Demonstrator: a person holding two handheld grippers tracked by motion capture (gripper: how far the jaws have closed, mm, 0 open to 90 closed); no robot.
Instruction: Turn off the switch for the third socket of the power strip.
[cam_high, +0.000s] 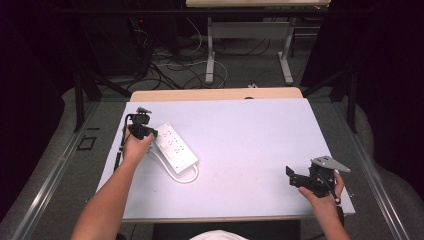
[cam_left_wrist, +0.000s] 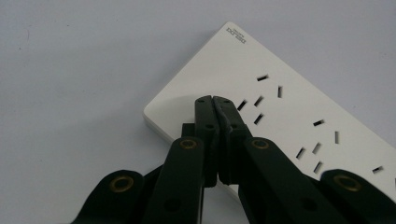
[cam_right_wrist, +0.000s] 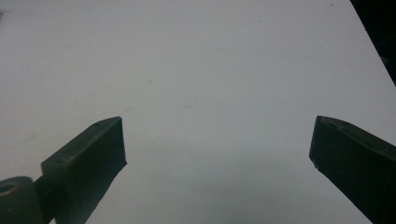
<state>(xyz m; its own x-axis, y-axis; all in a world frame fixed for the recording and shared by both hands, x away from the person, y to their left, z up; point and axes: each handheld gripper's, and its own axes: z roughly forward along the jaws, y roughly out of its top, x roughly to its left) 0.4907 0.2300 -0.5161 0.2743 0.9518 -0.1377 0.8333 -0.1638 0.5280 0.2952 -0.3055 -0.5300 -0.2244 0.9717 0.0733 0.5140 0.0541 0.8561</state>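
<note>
Closed left gripper (cam_left_wrist: 212, 100) touching a white power strip (cam_high: 172, 145) near the bench's left edge.

Its jaws are pressed together, holding nothing, tips over the strip's end; probably nudging it. Right gripper (cam_high: 295, 176) hangs spread wide near the front right corner, empty.

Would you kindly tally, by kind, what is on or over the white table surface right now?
White power strip with its cord: 1
Black hand-held gripper: 2, the left hand-held gripper with jaws closed over the strip, the right hand-held gripper with jaws wide apart above the bare table
Total: 3
</note>
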